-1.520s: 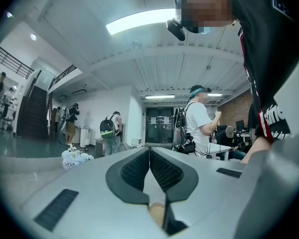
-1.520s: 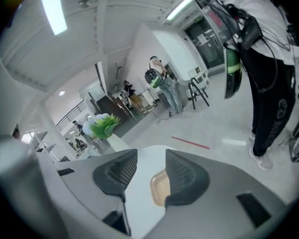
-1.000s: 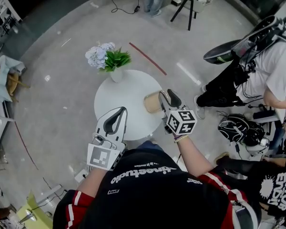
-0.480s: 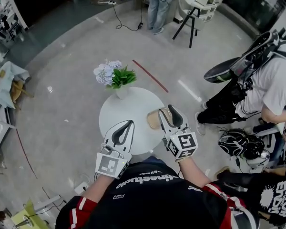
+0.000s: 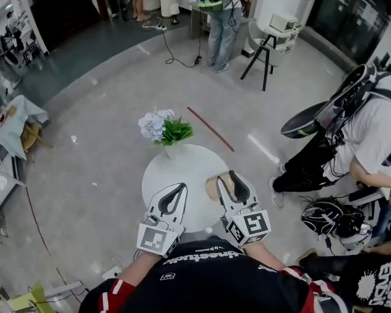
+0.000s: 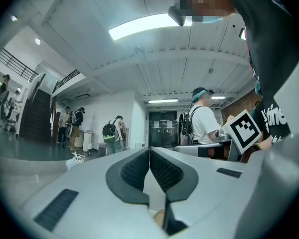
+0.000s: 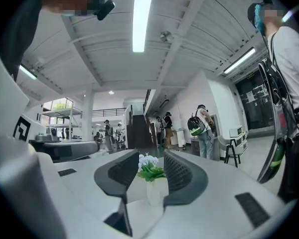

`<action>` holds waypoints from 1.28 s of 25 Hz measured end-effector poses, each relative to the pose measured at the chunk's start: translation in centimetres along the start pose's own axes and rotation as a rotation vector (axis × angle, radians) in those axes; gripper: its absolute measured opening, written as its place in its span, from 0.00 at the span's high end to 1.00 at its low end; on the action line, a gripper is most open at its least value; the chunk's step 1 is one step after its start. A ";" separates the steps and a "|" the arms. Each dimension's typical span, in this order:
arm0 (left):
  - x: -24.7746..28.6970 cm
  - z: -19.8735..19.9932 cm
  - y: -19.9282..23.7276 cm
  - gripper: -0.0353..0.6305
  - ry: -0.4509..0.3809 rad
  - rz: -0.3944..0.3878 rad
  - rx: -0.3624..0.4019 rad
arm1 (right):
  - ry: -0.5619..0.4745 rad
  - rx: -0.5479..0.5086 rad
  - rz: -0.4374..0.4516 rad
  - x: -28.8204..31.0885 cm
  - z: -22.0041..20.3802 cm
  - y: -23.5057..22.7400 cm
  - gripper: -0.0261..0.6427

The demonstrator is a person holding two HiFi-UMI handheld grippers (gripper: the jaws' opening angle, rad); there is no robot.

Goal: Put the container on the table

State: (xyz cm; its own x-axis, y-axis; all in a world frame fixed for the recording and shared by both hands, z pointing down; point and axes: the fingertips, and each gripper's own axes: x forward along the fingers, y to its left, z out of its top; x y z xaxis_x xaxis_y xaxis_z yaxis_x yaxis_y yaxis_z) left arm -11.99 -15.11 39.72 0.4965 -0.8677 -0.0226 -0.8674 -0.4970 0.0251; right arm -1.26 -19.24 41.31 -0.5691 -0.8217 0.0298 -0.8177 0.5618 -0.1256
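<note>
tan container (image 5: 213, 186) on the round white table (image 5: 182, 168), at its right edge, partly covered in the head view by the right gripper (image 5: 232, 177). touching that gripper or just clear of it: impossible to tell from above.

right gripper over the table's right edge, pointing level toward the far edge. jaws apart, just been closing a little, with nothing between them. along its own jaws, right gripper (image 7: 151, 156) with open air between the ribbed pads and, far off through the gap, the white vase of flowers (image 7: 150, 176). container released, out of that grasp.

left gripper (image 5: 180, 189) over the table's near edge, beside the right one and apart from the container. in its own view, left gripper (image 6: 149, 156) with both pads pressed together tip to tip, clenched on nothing.

vase of flowers (image 5: 171, 150) upright at the table's far edge, pale blooms and green leaves above it, well apart from the container.

on the floor to the right of the table, a person in a white shirt (image 5: 371, 122); farther back, a standing person with a backpack (image 5: 223, 12).
</note>
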 end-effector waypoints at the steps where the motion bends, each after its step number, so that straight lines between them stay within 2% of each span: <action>1: 0.0 0.1 0.1 0.91 -0.011 0.002 0.000 | 0.000 -0.002 0.007 0.0 0.1 0.3 0.70; 13: -0.8 1.1 1.0 0.91 -0.039 0.032 0.001 | 0.012 -0.013 0.014 -0.6 0.0 2.3 0.79; 32: -1.2 1.4 0.1 0.91 -0.043 0.001 -0.018 | 0.020 -0.018 0.000 -1.8 0.2 2.8 0.87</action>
State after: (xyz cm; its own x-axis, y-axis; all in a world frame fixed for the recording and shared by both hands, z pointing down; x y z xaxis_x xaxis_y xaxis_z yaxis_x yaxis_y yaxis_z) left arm -12.73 -14.18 38.30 0.4933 -0.8673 -0.0658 -0.8670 -0.4964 0.0433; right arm -2.55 -16.21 40.68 -0.5706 -0.8198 0.0496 -0.8191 0.5636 -0.1073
